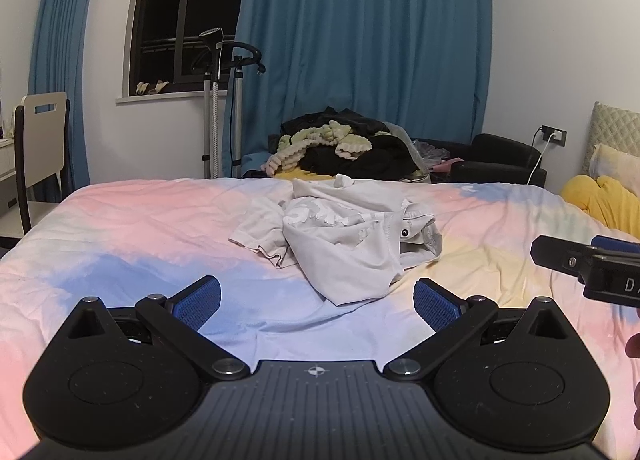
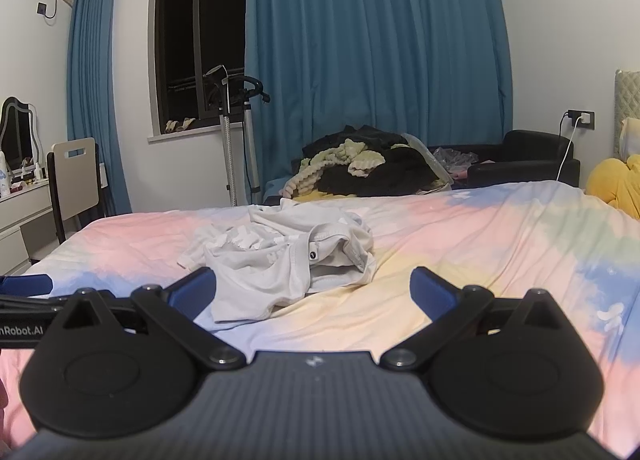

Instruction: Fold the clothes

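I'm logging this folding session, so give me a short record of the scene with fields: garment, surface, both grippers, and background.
garment: white T-shirt, crumpled in a heap, not yet folded
surface: bed with pastel pink, blue and yellow sheet
left gripper: open, empty, short of the shirt
right gripper: open, empty, near the shirt's front edge
background: pile of dark clothes beyond the bed, blue curtains

Layout around the bed

A crumpled garment (image 1: 340, 236) is laid on the bed (image 1: 132, 236); a clothes pile (image 1: 344, 143) is seen behind the bed, a chair (image 1: 40, 135) to its left.
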`<state>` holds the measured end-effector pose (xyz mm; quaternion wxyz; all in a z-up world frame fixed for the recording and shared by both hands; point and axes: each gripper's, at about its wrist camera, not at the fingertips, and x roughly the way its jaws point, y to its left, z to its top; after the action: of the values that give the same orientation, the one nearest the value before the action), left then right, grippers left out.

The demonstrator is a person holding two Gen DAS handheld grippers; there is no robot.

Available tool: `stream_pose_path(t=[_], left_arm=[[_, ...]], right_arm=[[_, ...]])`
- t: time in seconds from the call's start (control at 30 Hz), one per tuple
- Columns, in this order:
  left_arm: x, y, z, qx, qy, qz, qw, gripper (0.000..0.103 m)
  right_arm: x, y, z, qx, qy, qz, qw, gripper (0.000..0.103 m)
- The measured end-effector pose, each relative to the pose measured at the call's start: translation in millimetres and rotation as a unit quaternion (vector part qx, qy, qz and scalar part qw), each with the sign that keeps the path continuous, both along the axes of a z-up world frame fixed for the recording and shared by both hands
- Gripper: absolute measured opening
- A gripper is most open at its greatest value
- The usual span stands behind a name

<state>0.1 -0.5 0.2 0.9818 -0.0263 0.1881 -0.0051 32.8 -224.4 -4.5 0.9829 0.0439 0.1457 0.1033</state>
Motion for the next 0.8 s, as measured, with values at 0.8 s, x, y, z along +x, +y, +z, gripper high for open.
stream_pose_path(t=[0.8], left_arm=[[-10.6, 4.3, -3.2, 0.006, -0.007, -0.008, 0.9999, 0.103]], right_arm=[[-2.1, 1.4, -2.4, 0.004, 0.001, -0.004, 1.0, 0.103]])
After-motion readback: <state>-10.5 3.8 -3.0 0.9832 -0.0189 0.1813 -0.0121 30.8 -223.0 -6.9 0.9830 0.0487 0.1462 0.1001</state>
